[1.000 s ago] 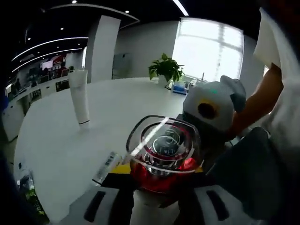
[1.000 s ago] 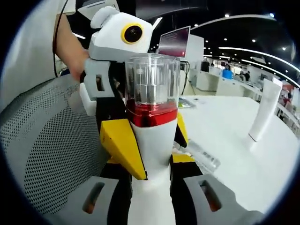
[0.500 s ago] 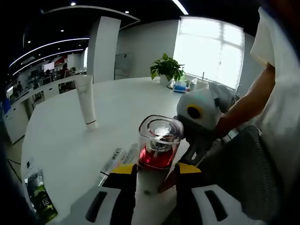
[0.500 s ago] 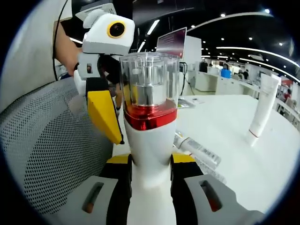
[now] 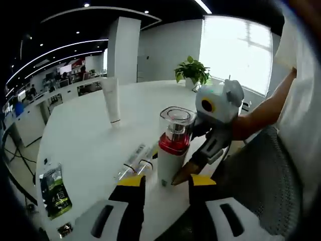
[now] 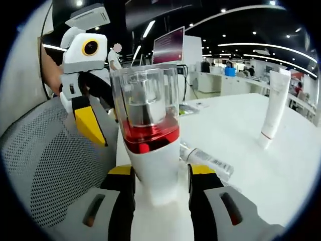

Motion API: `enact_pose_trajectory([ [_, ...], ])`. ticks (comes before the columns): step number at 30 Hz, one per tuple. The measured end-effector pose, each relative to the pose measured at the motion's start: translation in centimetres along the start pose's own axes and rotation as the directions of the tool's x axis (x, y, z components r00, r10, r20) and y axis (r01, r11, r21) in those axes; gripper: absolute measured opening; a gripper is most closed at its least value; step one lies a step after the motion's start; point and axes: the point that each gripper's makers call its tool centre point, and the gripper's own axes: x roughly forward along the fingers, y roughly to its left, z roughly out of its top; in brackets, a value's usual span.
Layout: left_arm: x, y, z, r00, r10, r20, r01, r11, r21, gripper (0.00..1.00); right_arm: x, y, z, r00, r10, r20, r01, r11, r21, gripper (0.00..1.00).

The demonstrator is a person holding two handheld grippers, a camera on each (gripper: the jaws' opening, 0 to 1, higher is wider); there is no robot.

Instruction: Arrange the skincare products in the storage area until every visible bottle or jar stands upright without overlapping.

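While the pump bottle stands upright at the near edge of the white counter, the scene reads, near to far:

Right gripper (image 6: 159, 178): its jaws sit closed against the white lower body of the pump bottle, one yellow-tipped jaw on each side; in the left gripper view it comes in from the right as a white housing (image 5: 216, 103) on a person's forearm.
Left gripper (image 5: 165, 187): jaws apart, empty, drawn back just short of the bottle; in the right gripper view it hangs to the left of the bottle with its yellow jaw tip pointing down (image 6: 90, 124), clear of it.
Pump bottle (image 6: 146, 130): white body, red collar, clear square cap over a silver pump; upright on the counter (image 5: 90, 150) near its edge (image 5: 173, 145).
Lying tubes (image 5: 133, 160): two slim clear tubes with printed labels, flat on the counter just beside the bottle, side by side (image 6: 205, 159).
Sachet (image 5: 54, 190): a dark green packet lying flat, well apart from the bottle.
White tube (image 5: 111, 99): standing on its cap, well beyond the bottle (image 6: 272, 109).
Mesh chair (image 6: 55, 170): grey, beside the counter edge.
Potted plant (image 5: 194, 71): far end of the counter, by the bright window.
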Motion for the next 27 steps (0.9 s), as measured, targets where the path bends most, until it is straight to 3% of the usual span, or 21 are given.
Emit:
enact_pose_trajectory([
  [2, -0.8, 1.3, -0.7, 0.997, 0.071, -0.032, -0.068, 0.994, 0.085, 0.36, 0.1, 0.2, 0.6, 1.0, 0.01, 0.025, -0.009, 1.0, -0.004, 0.38],
  [5, -1.9, 2.7, -1.5, 0.99, 0.126, -0.068, -0.115, 0.982, 0.15, 0.36, 0.1, 0.5, 1.7, 0.998, 0.022, 0.058, -0.023, 1.0, 0.018, 0.36],
  [10, -3.1, 4.6, -2.8, 0.974, 0.213, -0.079, -0.197, 0.965, 0.171, 0.36, 0.4, 0.8, 1.8, 0.999, 0.031, 0.043, -0.031, 1.0, -0.001, 0.32],
  [13, -2.3, 5.0, -3.1, 0.963, 0.258, -0.075, -0.244, 0.957, 0.156, 0.36, 0.3, 0.7, 1.8, 0.999, 0.033, 0.032, -0.033, 0.999, -0.004, 0.31],
  [16, -1.9, 4.3, -3.2, 0.966, 0.246, -0.082, -0.217, 0.939, 0.266, 0.33, 0.2, 0.7, 1.8, 0.999, 0.042, 0.005, -0.042, 0.999, 0.016, 0.3],
  [18, -2.0, 4.1, -3.3, 0.973, 0.218, -0.075, -0.191, 0.944, 0.267, 0.25, 0.0, 0.6, 1.8, 0.999, 0.038, 0.004, -0.038, 0.998, 0.045, 0.29],
  [20, -1.9, 4.3, -3.3, 0.97, 0.231, -0.081, -0.201, 0.941, 0.271, 0.22, -0.4, 0.7, 2.0, 0.999, 0.036, 0.012, -0.037, 0.998, 0.046, 0.29],
  [23, -1.7, 4.1, -4.0, 0.967, 0.231, -0.111, -0.191, 0.938, 0.291, 0.23, -1.0, 0.7, 2.6, 0.999, 0.035, 0.033, -0.037, 0.997, 0.065, 0.29],
  [27, -1.4, 3.7, -4.8, 0.965, 0.218, -0.149, -0.159, 0.931, 0.329, 0.25, -2.2, -0.5, 4.2, 0.997, 0.003, 0.083, -0.018, 0.984, 0.175, 0.3],
])
